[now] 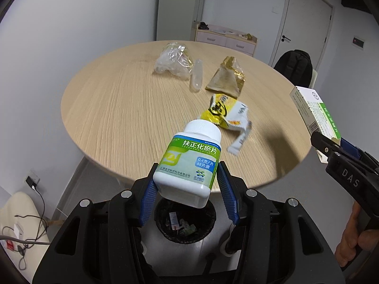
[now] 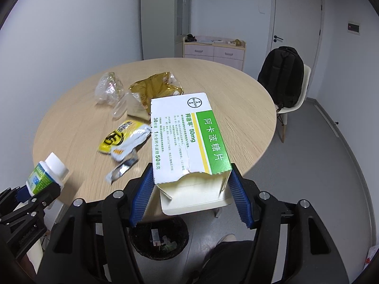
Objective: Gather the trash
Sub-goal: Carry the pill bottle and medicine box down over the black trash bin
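**While both grippers carry packaging, more trash lies on the table**

While the left gripper clamps its blue pads on the base of a white pill bottle with a green label, the right gripper grips a torn white-and-green medicine box by its open end. Both items hang over the near edge of the round wooden table. Below them on the floor stands a black waste bin with a few scraps already inside. On the tabletop lie a yellow-and-white wrapper, a gold foil bag, a crumpled clear plastic bag and a small clear tube just beside it.
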Demonstrator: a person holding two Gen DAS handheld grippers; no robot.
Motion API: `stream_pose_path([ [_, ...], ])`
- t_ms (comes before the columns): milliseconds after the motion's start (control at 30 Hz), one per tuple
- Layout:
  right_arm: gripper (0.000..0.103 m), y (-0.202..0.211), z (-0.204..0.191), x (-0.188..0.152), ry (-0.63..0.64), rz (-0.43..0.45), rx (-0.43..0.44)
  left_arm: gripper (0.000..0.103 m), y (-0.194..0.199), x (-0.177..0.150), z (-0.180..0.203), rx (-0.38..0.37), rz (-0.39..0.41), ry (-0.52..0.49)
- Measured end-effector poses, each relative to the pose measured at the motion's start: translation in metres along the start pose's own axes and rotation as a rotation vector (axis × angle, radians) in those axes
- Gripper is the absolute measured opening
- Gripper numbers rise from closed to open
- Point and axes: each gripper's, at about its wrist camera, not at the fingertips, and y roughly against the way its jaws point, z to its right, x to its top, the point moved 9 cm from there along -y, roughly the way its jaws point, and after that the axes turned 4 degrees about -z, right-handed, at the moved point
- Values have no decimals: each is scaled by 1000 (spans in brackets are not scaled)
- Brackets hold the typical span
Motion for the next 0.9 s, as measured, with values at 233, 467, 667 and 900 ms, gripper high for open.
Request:
stream_pose_path([
  [233, 59, 29, -4, -22, 4, 31, -4, 48, 12, -21, 0, -17, 7, 3],
  [467, 59, 40, -12, -58, 10, 31, 11, 48, 16, -45, -3, -25, 0, 4],
  [667, 59, 45, -15, -82, 15, 23, -1, 48, 16, -64, -3, -18, -6, 0],
  [900, 59, 38, -10, -113, -12, -20, 1, 48, 6, -88, -1, -11, -33, -17],
])
